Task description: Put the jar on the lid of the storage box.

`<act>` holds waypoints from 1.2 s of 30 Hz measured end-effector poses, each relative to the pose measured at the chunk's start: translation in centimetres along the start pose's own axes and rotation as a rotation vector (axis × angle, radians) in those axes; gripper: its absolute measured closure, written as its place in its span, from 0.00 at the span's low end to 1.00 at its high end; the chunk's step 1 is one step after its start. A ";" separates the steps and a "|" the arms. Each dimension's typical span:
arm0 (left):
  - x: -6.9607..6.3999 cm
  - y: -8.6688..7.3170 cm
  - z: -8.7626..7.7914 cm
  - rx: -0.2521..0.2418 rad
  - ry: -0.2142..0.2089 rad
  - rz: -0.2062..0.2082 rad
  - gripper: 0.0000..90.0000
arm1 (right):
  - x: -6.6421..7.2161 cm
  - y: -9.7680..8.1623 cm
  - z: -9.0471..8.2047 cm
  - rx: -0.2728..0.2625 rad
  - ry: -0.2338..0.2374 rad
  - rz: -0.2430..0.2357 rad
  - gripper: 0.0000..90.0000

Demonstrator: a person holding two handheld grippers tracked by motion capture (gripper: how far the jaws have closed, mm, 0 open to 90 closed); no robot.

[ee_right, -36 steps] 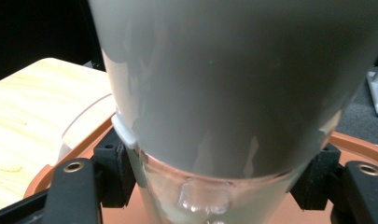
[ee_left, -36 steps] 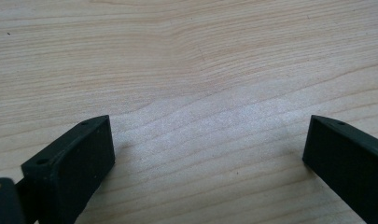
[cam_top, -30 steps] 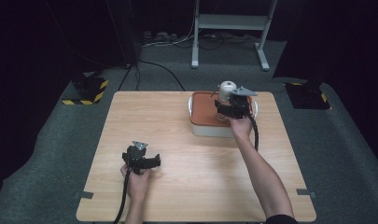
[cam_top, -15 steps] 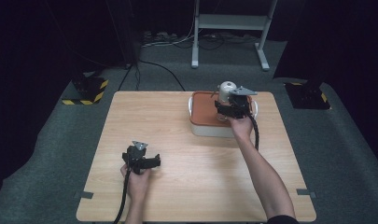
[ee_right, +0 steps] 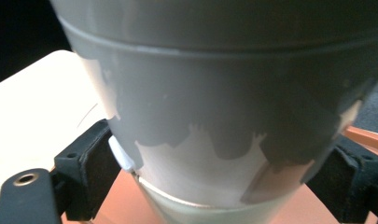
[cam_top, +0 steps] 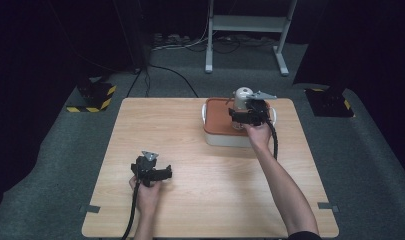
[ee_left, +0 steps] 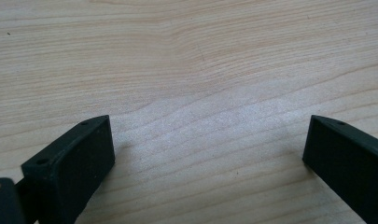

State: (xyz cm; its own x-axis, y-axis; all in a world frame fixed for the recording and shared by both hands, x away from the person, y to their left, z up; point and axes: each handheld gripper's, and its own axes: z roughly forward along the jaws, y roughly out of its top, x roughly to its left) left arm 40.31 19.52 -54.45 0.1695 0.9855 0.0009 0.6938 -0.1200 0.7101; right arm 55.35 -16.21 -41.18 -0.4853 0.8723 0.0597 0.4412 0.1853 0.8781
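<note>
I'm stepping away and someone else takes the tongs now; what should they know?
Right tongs: jaws have just been opening around the grey cup, which stands between them on the orange lid of the white box; whether the pads touch it I cannot tell.
Left tongs: open, nothing between them, over bare table near the front.
Done: cup set on the lid.
Left: draw the right tongs back without tipping the cup.

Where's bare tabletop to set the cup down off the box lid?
The table is bare across its whole left half and the middle, between the left gripper and the box, and along the near edge by the right forearm. It is crowded only at the far right corner, where the right gripper brackets the cup on the lid.
</note>
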 end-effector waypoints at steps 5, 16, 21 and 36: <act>0.0 0.0 0.0 0.000 0.000 0.000 0.02 | -0.3 0.0 -0.2 0.008 0.008 0.011 0.12; 0.0 0.0 0.0 0.000 0.000 0.000 0.02 | -0.1 0.1 -0.9 0.005 0.026 0.005 0.12; 0.0 0.0 0.0 0.000 0.000 0.000 0.02 | -0.2 -0.1 -1.2 0.005 0.028 0.008 0.12; 0.0 0.0 0.0 0.000 0.000 0.000 0.02 | -0.6 -0.5 -2.3 0.004 0.039 0.008 0.13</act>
State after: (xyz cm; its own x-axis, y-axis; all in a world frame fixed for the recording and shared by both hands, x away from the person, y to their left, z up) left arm 40.31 19.52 -54.45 0.1696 0.9855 0.0010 0.6938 -0.1202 0.7100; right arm 53.65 -17.92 -40.58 -0.5105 0.8556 0.0851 0.4480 0.1803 0.8756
